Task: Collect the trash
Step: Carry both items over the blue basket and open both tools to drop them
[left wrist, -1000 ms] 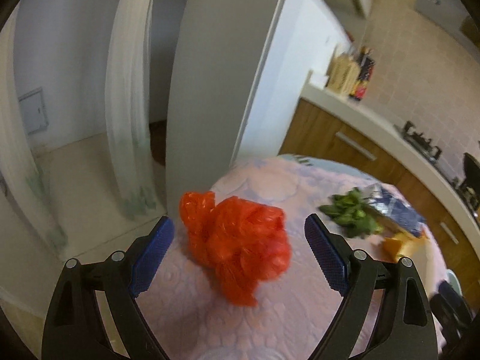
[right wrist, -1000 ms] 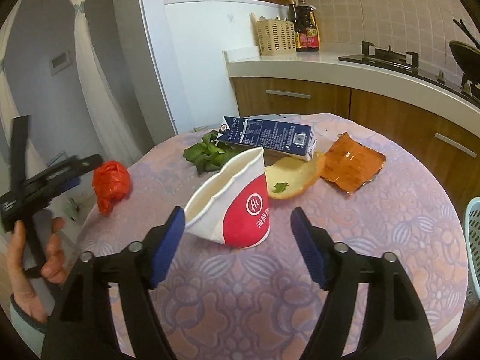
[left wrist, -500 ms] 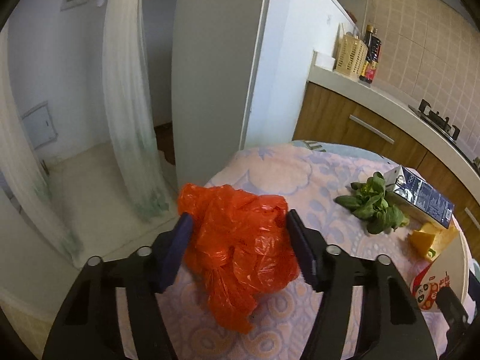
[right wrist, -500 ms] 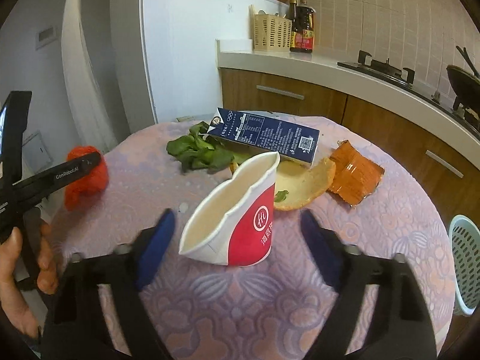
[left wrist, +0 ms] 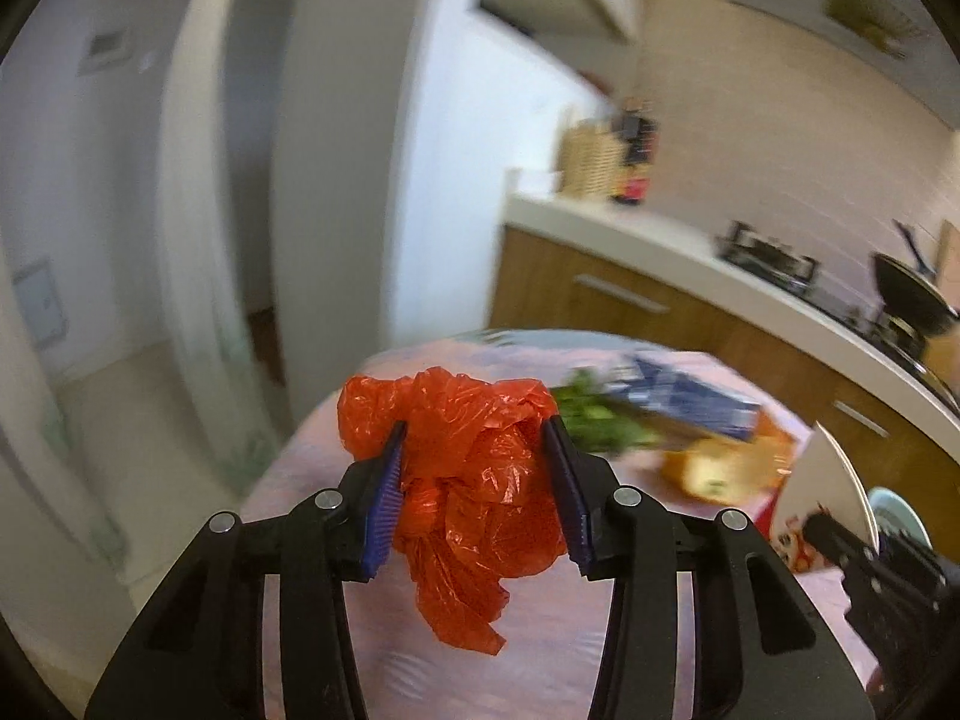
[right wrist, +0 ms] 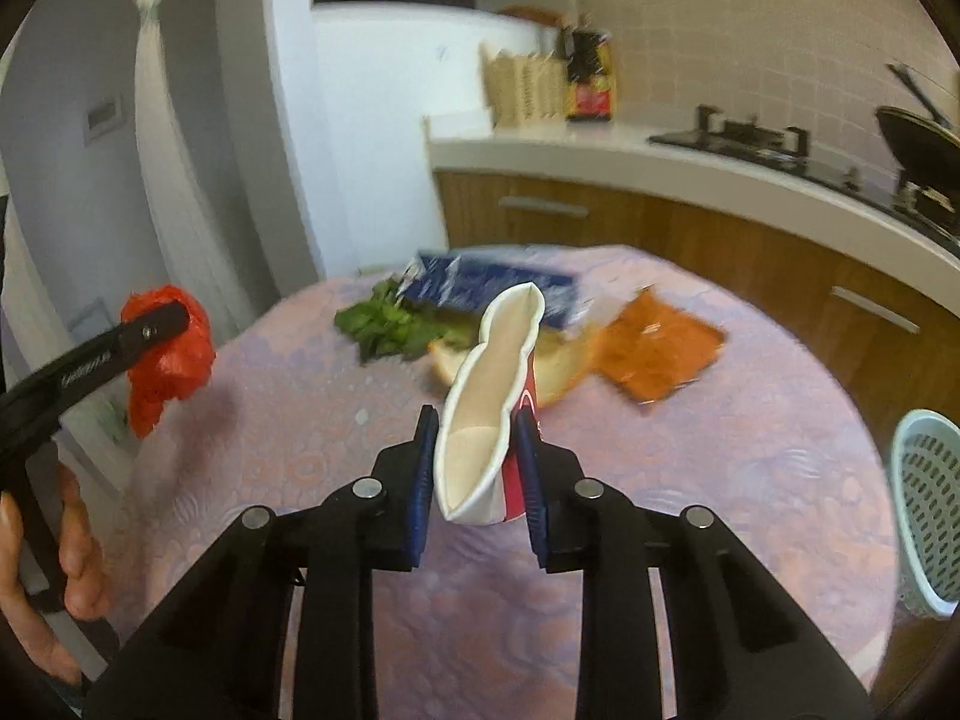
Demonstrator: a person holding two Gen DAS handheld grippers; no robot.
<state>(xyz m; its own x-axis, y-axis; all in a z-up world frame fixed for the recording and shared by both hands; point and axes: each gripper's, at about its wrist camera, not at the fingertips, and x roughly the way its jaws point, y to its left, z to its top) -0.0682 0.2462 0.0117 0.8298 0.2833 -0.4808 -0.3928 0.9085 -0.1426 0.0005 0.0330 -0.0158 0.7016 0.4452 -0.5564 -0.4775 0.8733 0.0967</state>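
Observation:
My left gripper [left wrist: 474, 438] is shut on a crumpled orange plastic bag [left wrist: 474, 480] and holds it above the left edge of the round table [left wrist: 540, 660]. The bag also shows at the left in the right wrist view [right wrist: 174, 360]. My right gripper [right wrist: 474, 426] is shut on a squashed red and white paper cup [right wrist: 492, 396], which also shows at the right in the left wrist view [left wrist: 822, 492]. On the table behind lie green leaves [right wrist: 390, 324], a blue carton [right wrist: 480, 282], a bread slice [right wrist: 558, 366] and an orange wrapper [right wrist: 660, 348].
A pale blue slotted basket [right wrist: 930, 504] stands beside the table's right edge. A kitchen counter [right wrist: 720, 168] with wooden cabinets, a stove and bottles runs behind the table. A white pillar and curtains stand at the left.
Both grippers closed: the left on the orange bag, the right on the paper cup, squashing it flat. Both things have been lifted a little.

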